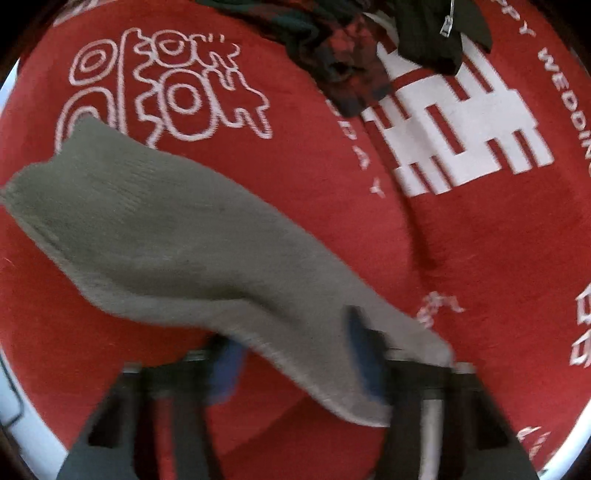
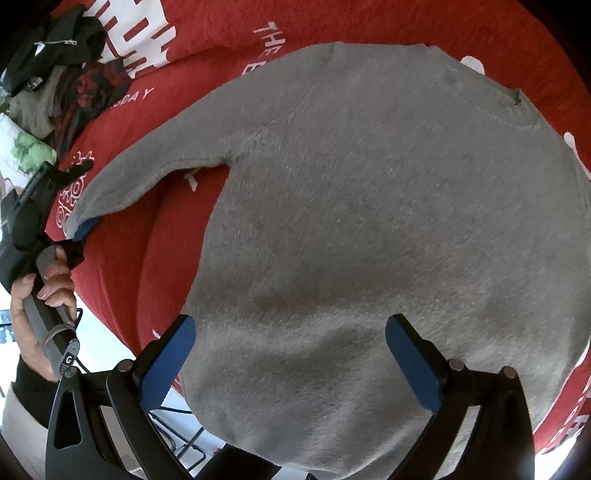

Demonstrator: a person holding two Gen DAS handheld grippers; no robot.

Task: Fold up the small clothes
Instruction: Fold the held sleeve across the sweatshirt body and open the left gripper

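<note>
Item: one small grey knitted sweater (image 2: pixel 369 221), plain, fine ribbed weave, no print, round neckline at its far edge, spread flat with body broad and smooth apart from soft shallow creases. It lies on a red cloth (image 2: pixel 332 22) printed with white lettering and white block figures, which covers the work surface. One sleeve (image 1: pixel 177 236) extends to the left of the body, tapering to a cuff; its knit shows faint darker smudges. Left gripper (image 1: pixel 295 354): blue pads closed onto the cuff end of that sleeve, pinching the fabric, the sleeve lifted slightly and stretched away toward the far left in the left wrist view; that picture is blurred. In the right wrist view the same gripper appears at the left edge, carried by a hand (image 2: pixel 40 295) around its grey handle. Right gripper (image 2: pixel 291 362): blue pads spread wide, poised over the near hem of the sweater body, nothing between them but the cloth below; whether they touch it cannot be told. Also present: a heap of dark clothes (image 2: pixel 66 74), black, red-patterned and pale pieces, at the far left corner of the red cloth, well apart from the sweater.
</note>
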